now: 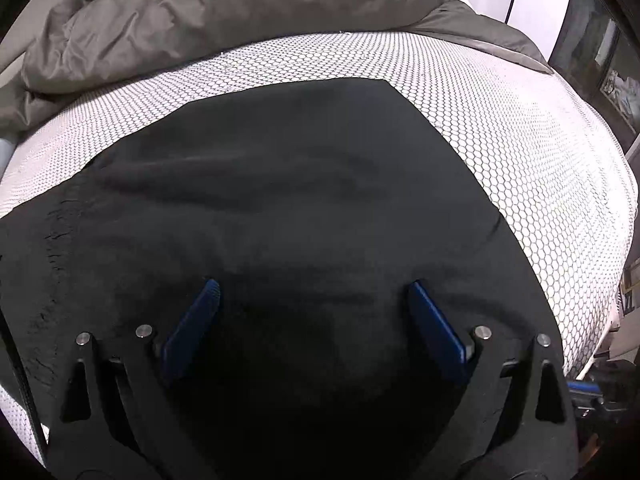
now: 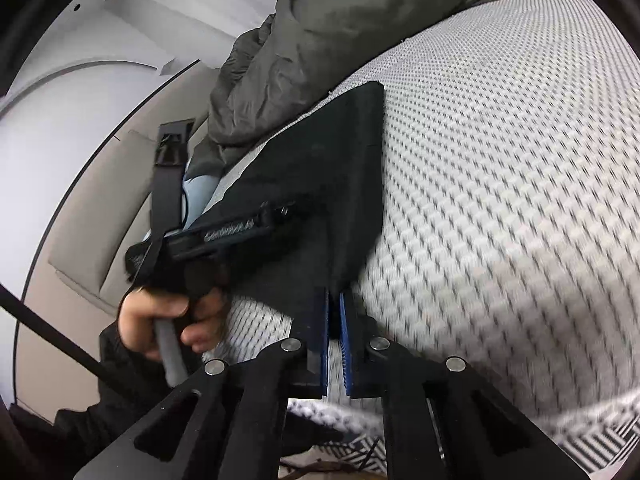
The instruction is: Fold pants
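Observation:
Black pants [image 1: 280,200] lie spread flat on the white honeycomb-patterned mattress [image 1: 500,140]. My left gripper [image 1: 314,296] hangs just over the near part of the pants, its blue pads [image 1: 200,320] wide apart with only flat cloth under them. In the right wrist view the pants [image 2: 320,168] show as a folded dark slab with a straight edge. My right gripper [image 2: 334,300] is shut at the near corner of that edge, and the cloth runs in between its blue pads. A person's hand [image 2: 160,312] grips the left tool's handle over the pants.
A bunched grey duvet [image 1: 220,12] lies along the far side of the mattress. The mattress drops off at the right edge [image 1: 616,240]. A beige padded bed frame [image 2: 100,220] runs along the left. A black-and-white patterned rug [image 2: 600,440] shows below.

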`<control>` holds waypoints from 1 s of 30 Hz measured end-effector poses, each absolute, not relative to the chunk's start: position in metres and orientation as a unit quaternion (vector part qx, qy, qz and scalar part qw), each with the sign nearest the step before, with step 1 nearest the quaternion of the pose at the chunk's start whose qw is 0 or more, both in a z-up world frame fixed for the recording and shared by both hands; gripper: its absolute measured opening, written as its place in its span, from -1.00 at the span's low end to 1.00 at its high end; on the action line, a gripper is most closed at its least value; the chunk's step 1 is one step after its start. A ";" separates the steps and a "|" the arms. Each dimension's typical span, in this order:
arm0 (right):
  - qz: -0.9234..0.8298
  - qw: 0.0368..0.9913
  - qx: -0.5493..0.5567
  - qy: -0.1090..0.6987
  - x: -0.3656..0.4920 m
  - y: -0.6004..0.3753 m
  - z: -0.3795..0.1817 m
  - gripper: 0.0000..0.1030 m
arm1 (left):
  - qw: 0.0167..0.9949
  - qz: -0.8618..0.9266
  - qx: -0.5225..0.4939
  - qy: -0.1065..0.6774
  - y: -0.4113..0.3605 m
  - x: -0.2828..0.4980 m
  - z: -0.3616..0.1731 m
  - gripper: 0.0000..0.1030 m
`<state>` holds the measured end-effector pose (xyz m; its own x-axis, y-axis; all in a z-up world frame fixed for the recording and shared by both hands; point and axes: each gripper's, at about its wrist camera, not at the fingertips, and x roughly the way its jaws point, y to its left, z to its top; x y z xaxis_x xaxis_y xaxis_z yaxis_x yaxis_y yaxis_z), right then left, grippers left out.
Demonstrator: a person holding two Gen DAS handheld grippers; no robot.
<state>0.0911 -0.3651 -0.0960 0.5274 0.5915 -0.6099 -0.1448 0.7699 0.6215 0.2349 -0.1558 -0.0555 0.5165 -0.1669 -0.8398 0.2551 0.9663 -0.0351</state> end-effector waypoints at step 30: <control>0.171 0.859 0.219 0.430 0.381 -0.359 -0.091 -0.63 | 0.867 -0.215 0.116 0.434 -0.182 0.158 -0.061 0.86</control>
